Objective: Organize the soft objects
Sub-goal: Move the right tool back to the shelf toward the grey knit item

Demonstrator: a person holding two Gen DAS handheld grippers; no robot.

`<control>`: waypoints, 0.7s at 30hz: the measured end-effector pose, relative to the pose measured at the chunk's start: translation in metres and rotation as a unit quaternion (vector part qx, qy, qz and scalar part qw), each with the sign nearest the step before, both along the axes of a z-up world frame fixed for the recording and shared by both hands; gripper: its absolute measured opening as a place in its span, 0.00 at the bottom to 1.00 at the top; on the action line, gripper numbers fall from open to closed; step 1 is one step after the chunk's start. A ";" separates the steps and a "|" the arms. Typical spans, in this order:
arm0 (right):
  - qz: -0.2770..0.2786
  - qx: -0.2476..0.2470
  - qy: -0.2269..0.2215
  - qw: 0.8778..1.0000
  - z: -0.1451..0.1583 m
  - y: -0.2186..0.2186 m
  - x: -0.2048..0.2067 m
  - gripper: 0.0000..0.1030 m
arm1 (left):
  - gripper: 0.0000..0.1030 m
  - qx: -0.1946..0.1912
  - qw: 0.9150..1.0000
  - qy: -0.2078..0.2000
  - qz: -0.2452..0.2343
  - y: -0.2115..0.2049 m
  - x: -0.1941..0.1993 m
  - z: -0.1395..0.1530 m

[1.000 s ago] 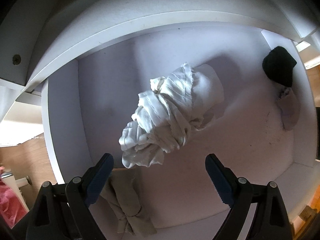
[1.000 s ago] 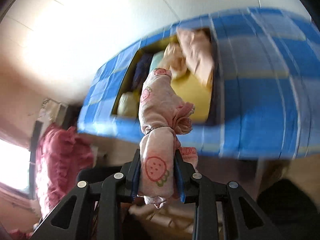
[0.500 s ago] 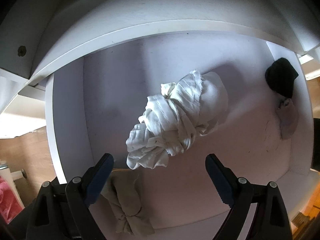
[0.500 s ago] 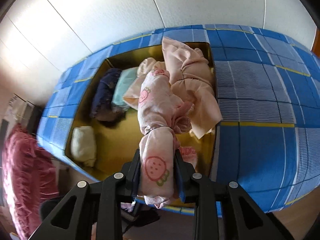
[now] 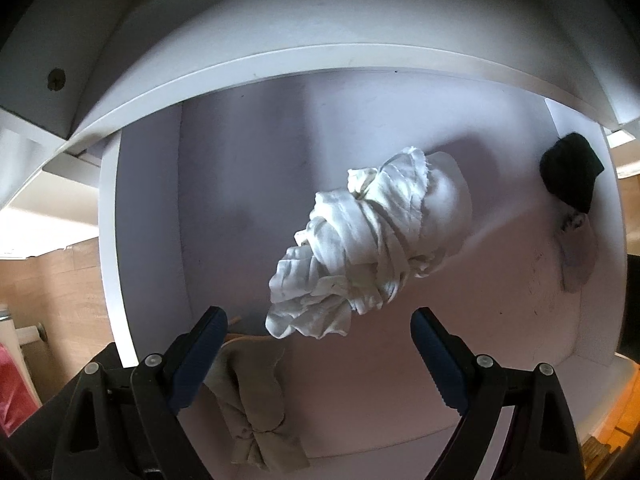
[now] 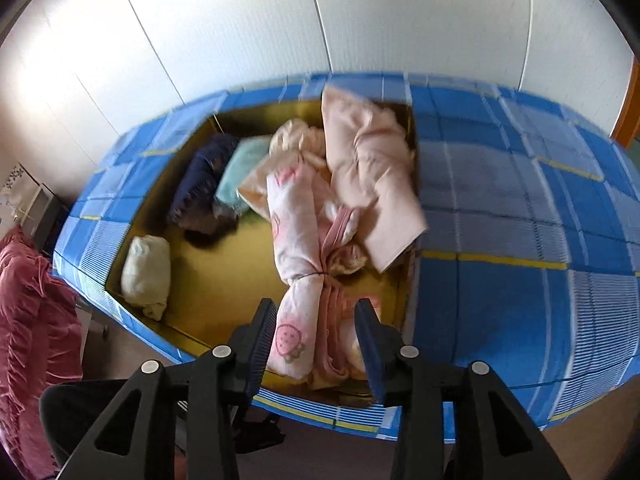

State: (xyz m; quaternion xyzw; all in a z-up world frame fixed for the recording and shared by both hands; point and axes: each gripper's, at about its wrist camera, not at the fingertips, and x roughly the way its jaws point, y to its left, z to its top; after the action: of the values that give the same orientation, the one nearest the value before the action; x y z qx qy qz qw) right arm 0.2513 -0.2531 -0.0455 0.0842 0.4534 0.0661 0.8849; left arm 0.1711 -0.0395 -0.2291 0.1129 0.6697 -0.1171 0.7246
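Left wrist view: a white drawer [image 5: 148,248] with a bare pale floor, wood-look flooring at the far left edge. A beige knotted cloth [image 5: 256,408] lies low, partly cut off behind the left gripper [image 5: 320,340], whose fingers stand spread wide with nothing between them. A white knotted bundle [image 5: 372,248] lies mid-drawer; a black sock [image 5: 570,180] and a pale item, hard to make out, sit at the right wall.

Right wrist view: white panelled wall above a blue plaid storage box [image 6: 520,216] with a yellow lining. Inside lie a cream roll [image 6: 146,276], navy and mint rolls, and a strawberry-print bundle [image 6: 304,264] beside a pink bundle [image 6: 372,184]. The right gripper [image 6: 316,340] fingers are opening, the strawberry-print bundle between them.
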 end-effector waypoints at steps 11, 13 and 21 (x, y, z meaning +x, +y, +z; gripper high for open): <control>0.015 -0.037 -0.052 0.998 -0.014 -0.014 -0.088 0.40 | 0.91 -0.006 0.999 0.004 0.041 0.030 0.007 -0.014; 0.011 -0.040 -0.028 0.999 -0.035 -0.018 -0.097 0.40 | 0.91 -0.006 0.999 0.005 0.048 0.036 0.008 -0.016; 0.007 -0.049 0.105 0.993 -0.140 -0.022 -0.111 0.40 | 0.91 0.002 0.998 0.008 0.055 0.050 0.008 -0.024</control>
State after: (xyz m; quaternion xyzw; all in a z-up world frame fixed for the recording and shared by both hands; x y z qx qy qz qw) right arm 0.1406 -0.2746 -0.1859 0.0437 0.5471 0.0409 0.8349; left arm 0.1790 0.0107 -0.2533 0.0760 0.6806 -0.0767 0.7246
